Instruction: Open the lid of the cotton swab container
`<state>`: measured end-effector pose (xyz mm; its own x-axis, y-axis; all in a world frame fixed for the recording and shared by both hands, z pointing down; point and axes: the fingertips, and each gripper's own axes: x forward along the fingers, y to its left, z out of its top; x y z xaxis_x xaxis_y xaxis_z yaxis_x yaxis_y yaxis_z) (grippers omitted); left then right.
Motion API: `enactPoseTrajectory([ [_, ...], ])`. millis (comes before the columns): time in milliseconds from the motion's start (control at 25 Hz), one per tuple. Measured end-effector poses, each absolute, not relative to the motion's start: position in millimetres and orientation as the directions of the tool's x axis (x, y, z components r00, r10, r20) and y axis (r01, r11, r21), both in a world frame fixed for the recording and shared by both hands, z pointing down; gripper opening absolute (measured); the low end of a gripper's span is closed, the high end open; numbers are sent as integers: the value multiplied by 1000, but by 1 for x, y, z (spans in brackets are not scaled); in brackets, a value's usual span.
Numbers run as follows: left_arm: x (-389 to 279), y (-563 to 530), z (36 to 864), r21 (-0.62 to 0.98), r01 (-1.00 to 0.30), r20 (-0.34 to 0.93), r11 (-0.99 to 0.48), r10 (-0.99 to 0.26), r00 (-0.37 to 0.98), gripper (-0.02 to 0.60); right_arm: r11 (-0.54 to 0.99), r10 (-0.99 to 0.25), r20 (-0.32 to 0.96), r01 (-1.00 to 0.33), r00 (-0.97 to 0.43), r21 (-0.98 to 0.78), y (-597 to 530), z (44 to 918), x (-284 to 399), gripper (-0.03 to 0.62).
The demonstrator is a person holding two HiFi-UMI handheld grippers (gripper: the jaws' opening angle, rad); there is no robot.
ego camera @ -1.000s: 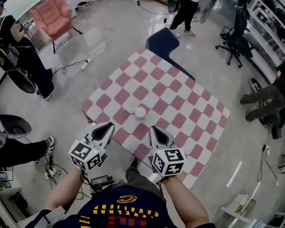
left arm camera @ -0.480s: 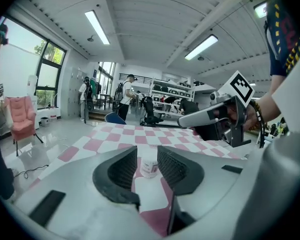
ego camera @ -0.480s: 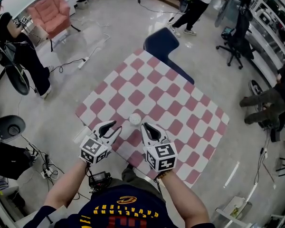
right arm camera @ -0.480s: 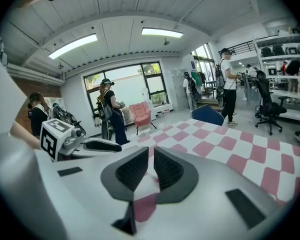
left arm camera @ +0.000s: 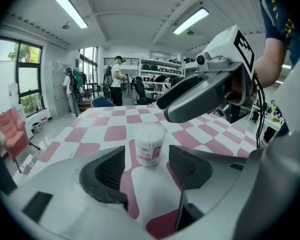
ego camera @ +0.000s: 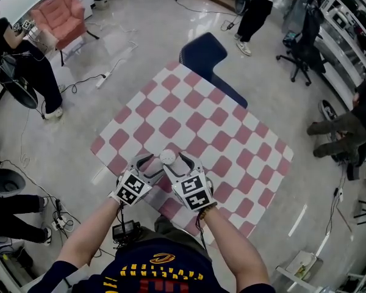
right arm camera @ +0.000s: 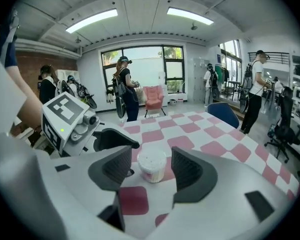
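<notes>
The counter (ego camera: 232,133) has a check of pink and white squares. The cotton swab container (left arm camera: 149,145) is clear, white inside, with a pink label. The left gripper (ego camera: 149,165) and the right gripper (ego camera: 178,165) have light grey bodies, dark grey fingers (right arm camera: 190,171) and black-and-white marker cubes.

A lab-like workroom: shelving racks (ego camera: 352,23), an office chair (ego camera: 300,57), cables (ego camera: 85,84) trailing over polished floor (ego camera: 140,35), ceiling strip lights (right arm camera: 92,20).
</notes>
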<state>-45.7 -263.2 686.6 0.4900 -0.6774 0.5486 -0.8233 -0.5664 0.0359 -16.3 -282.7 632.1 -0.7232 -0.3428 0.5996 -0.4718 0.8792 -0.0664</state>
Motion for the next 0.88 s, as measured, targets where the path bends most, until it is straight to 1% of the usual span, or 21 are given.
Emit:
enactPoseTrajectory([
  [80,-43,-269,691,51,-829,552,-557,-676,488,255,891,-322,620,-451,-716,-58,-283,639,-19,232],
  [280,-38,-272,695,68,-834,566,-548,-667,484,255,904,-295,621,-423,-727,-65,-279,649,-27,232],
  [440,-40,-274,698,56,-837,574,-544,-669,473,257,906,-292,647,-421,-704,-48,-278,658,-26,232],
  [480,-39,-274,700,54,-834,579,-550,-663,475,267,906,-292,652,-420,-699,-44,-278,660,-26,232],
  [640,-29,-276,713,37,-813,595,-581,-641,485,267,907,-303,656,-420,-691,-24,-280,666,-25,232],
  [880,-25,-282,727,-24,-802,619,-596,-639,456,267,925,-291,680,-380,-673,19,-282,677,-29,232],
])
